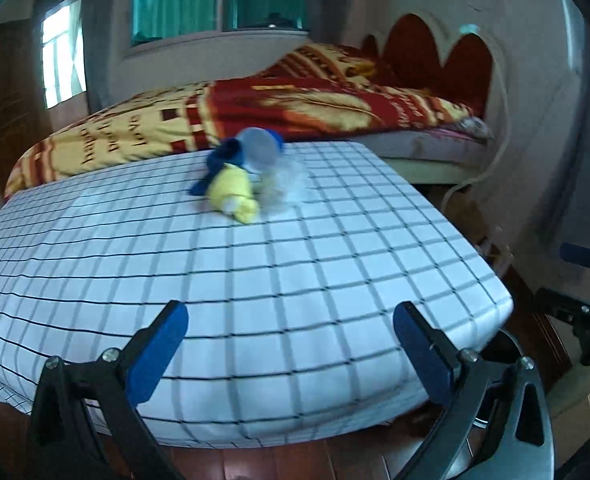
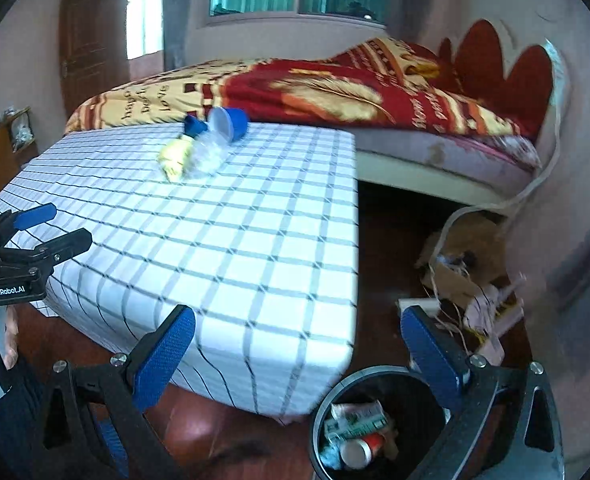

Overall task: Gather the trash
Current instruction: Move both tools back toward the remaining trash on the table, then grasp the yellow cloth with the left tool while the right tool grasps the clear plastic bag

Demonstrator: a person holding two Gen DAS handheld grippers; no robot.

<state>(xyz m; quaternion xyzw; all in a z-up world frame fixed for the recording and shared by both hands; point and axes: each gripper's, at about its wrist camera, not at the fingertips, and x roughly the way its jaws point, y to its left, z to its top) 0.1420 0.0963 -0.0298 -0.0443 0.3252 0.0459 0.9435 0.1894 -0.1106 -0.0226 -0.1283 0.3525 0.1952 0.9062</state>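
A small pile of trash lies toward the far side of the checked tablecloth (image 1: 255,280): a yellow wrapper (image 1: 233,192), a blue cup (image 1: 261,150) on its side, crumpled clear plastic (image 1: 287,184) and a dark blue scrap (image 1: 223,156). My left gripper (image 1: 291,320) is open over the table's near edge, well short of the pile, holding nothing. My right gripper (image 2: 299,320) is open and empty at the table's near right corner, just above a black bin (image 2: 359,374) that holds a can and wrappers. The pile's yellow wrapper (image 2: 173,156) and blue cup (image 2: 231,122) are far from it.
A bed with a red and yellow blanket (image 2: 335,88) runs behind the table. Cardboard, cables and papers (image 2: 467,280) clutter the wooden floor to the right. A hand (image 2: 9,340) holds the left gripper (image 2: 55,226) at the table's left edge.
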